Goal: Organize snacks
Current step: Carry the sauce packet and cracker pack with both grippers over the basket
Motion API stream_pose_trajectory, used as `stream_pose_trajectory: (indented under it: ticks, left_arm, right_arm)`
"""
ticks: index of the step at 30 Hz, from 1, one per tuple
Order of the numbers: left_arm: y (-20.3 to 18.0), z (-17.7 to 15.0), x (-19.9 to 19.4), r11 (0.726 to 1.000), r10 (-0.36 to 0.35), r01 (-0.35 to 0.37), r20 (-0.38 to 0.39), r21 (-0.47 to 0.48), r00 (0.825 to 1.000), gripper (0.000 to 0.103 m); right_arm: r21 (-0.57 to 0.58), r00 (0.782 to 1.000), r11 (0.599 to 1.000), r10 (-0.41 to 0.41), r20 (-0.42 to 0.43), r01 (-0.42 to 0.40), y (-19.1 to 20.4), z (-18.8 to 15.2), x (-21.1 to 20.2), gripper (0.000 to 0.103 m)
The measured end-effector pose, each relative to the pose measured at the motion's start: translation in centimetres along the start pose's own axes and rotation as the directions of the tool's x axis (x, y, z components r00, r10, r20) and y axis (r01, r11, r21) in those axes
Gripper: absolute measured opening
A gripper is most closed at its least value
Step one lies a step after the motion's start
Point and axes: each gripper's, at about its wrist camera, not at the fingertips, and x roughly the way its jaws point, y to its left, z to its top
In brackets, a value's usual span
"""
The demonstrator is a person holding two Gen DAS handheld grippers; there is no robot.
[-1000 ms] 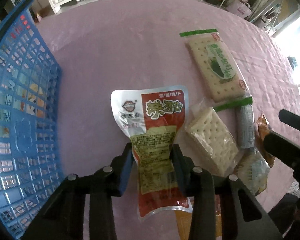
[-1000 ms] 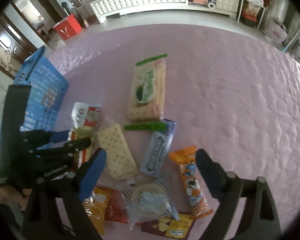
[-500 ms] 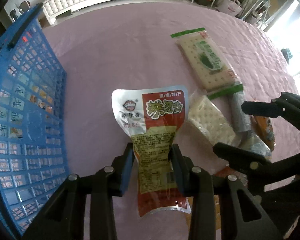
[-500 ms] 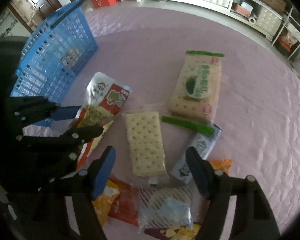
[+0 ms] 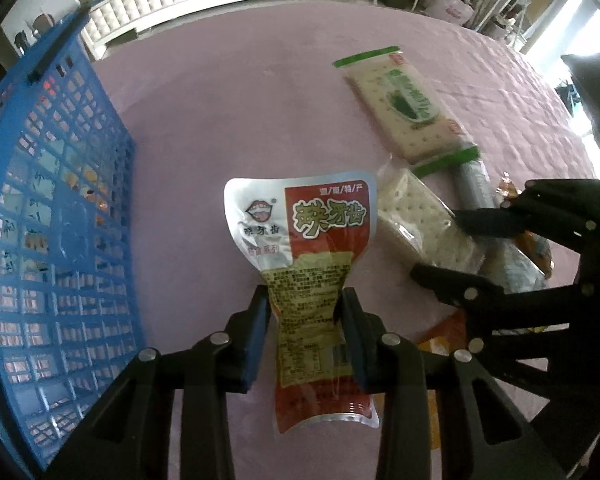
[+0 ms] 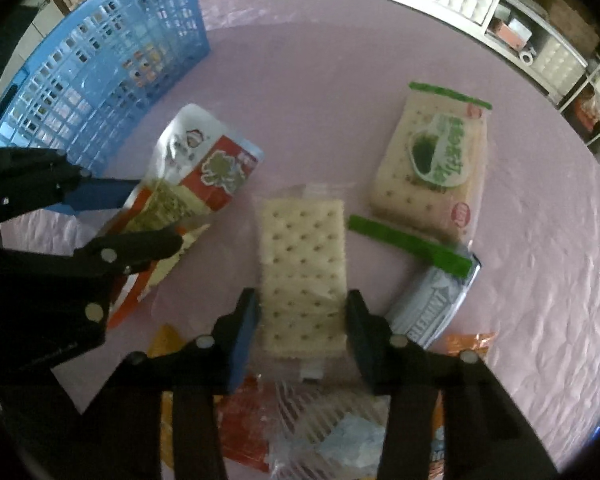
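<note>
The red-and-silver snack pouch (image 5: 300, 264) is pinched at its narrow waist by the left tool (image 5: 303, 312), whose blue-padded fingers press in on both sides, crumpling the foil; whether the pouch lies on the pink-clothed desk (image 5: 228, 120) or is lifted off it cannot be told. Just to its right lies a clear-wrapped cracker pack (image 6: 303, 268), and the right tool (image 6: 303, 320) straddles its near end, fingers at either edge, though whether they actually grip it I cannot tell. Beyond that sit a green-labelled cracker pack (image 6: 430, 160) and a grey gum packet (image 6: 432, 308). A blue basket (image 5: 48, 216) stands on the desk to the left of the pouch
</note>
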Motion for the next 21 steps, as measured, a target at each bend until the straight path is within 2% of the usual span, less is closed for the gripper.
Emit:
stream_pose_trajectory:
  ticks: [7, 14, 17, 21]
  left_arm:
    - [-0.7, -1.5, -4.6, 0.999, -0.014, 0.011, 0.080, 0.032, 0.997, 0.032]
    - [-2.2, -3.6, -12.1, 0.998, -0.034, 0.022, 0.190, 0.066, 0.981, 0.032]
    - [-1.2, -4.1, -15.1, 0.997, -0.053, 0.040, 0.224, 0.065, 0.973, 0.032]
    - [1.5, -5.7, -19.0, 0.998, -0.033, 0.017, 0.275, 0.060, 0.961, 0.032]
  right_arm:
    - [0.013, 0.997, 1.000, -0.027, 0.076, 0.027, 1.2, -2.0, -4.3, 0.047]
    - [0.038, 0.987, 0.998, -0.063, 0.149, 0.058, 3.0, -4.0, -10.0, 0.047]
    - [0.041, 0.982, 0.996, -0.079, 0.173, 0.073, 3.8, -4.5, -12.2, 0.047]
    - [0.047, 0.973, 0.995, -0.092, 0.212, 0.084, 5.2, -3.9, -14.7, 0.047]
